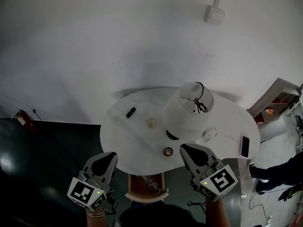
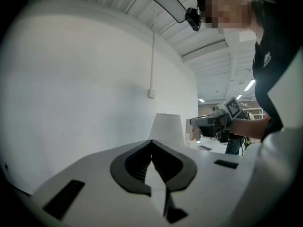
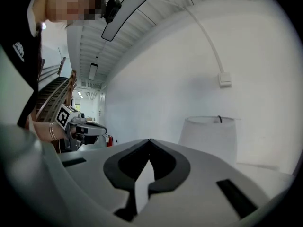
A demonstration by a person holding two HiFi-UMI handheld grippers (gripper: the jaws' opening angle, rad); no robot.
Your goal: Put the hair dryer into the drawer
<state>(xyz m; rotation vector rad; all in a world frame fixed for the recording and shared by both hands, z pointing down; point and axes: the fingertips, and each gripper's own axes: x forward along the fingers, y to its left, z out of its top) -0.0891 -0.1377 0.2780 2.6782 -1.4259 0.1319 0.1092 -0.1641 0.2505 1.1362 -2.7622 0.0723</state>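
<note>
Both grippers hang empty in front of the white table (image 1: 118,131), close to my body. My left gripper (image 1: 111,155) is shut, its fingertips meeting with nothing between them (image 2: 151,142). My right gripper (image 1: 185,148) is shut as well and holds nothing (image 3: 149,140). Between the two, under the table's near edge, an open drawer (image 1: 163,186) with a brown inside holds a pale coiled cord (image 1: 152,186). I cannot make out a hair dryer body in any view. Each gripper view shows the other gripper off to the side, raised level.
On the table stand a white lamp (image 1: 187,109), a glass (image 1: 209,135), a small round jar (image 1: 168,151), a pale knob-like item (image 1: 151,122), a small black object (image 1: 130,111) and a phone (image 1: 245,146). A shelf unit (image 1: 277,100) and a person's dark limb (image 1: 279,171) are at right.
</note>
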